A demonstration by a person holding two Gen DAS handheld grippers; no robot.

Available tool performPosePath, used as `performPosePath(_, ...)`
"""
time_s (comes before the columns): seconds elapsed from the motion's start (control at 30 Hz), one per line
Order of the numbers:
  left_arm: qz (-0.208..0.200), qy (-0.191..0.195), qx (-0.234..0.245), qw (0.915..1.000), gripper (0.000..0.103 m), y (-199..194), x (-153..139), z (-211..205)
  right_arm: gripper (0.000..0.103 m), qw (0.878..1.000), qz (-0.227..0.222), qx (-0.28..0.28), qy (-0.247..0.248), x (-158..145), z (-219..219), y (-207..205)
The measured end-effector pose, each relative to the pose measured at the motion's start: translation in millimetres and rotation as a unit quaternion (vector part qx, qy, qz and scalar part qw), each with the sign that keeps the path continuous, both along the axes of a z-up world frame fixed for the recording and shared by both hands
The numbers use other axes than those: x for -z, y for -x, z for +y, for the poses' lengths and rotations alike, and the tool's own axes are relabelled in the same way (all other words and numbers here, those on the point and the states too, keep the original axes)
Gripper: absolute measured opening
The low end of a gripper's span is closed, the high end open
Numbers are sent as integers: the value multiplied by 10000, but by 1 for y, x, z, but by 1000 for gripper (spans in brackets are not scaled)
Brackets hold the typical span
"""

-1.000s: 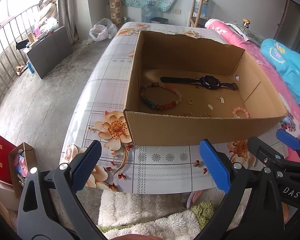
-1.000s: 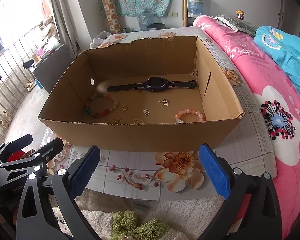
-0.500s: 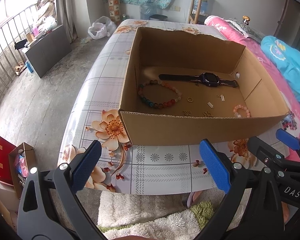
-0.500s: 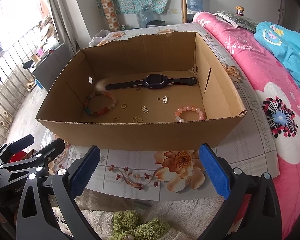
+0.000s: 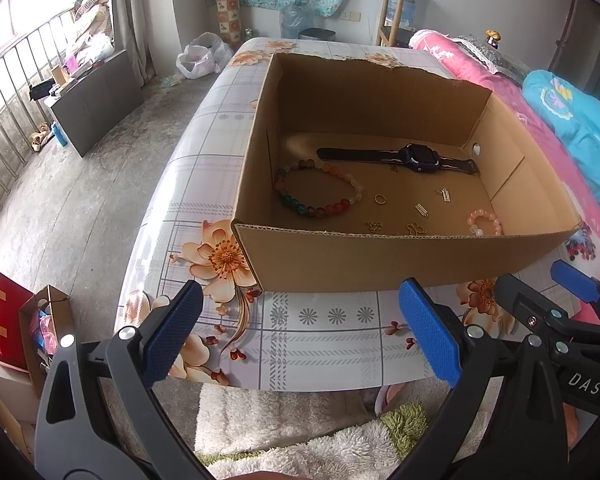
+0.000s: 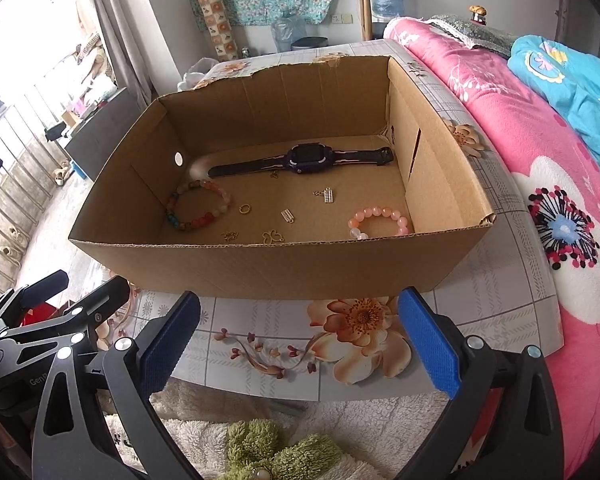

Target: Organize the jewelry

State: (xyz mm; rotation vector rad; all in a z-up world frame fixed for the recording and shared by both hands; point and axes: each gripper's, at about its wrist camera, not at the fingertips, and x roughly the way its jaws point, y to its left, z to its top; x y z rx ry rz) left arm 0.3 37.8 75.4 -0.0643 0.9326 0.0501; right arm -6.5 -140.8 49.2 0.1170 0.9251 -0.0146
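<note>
A: Where is the jewelry?

B: All of it lies on the floor of the open brown cardboard box (image 6: 260, 268), which stands on the table with the flower-print oilcloth (image 6: 360, 328). A dark purple smartwatch with a black strap (image 6: 306, 159) lies stretched along the far wall. Near the left wall sits a bracelet of mixed-colour beads (image 6: 198, 206); toward the right front corner, a pink bead bracelet (image 6: 378, 222).

A: And the small pieces?

B: Between the bracelets: a small gold ring (image 6: 244, 209), two little gold ladder-shaped charms (image 6: 288, 216), and close to the front wall a gold butterfly charm (image 6: 273, 237) beside a bit of gold chain (image 6: 229, 235).

A: The grippers?

B: Both hover short of the box, over the near table edge. The left gripper (image 5: 300, 332) has its blue-padded fingers (image 5: 172, 328) wide apart, holding nothing. The right gripper (image 6: 300, 336) is the same, spread and empty.

A: Any writing?

B: In the left view the right tool's black body reads "DAS"; in the right view the left tool shows "Gen", the rest cut off.
</note>
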Motion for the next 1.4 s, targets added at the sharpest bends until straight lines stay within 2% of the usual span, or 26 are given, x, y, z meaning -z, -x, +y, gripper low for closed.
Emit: performPosePath(1.4, 50, 32, 8, 10000, 95, -2, 3, 0, 97, 10000, 28, 8, -21, 1, 1, 0)
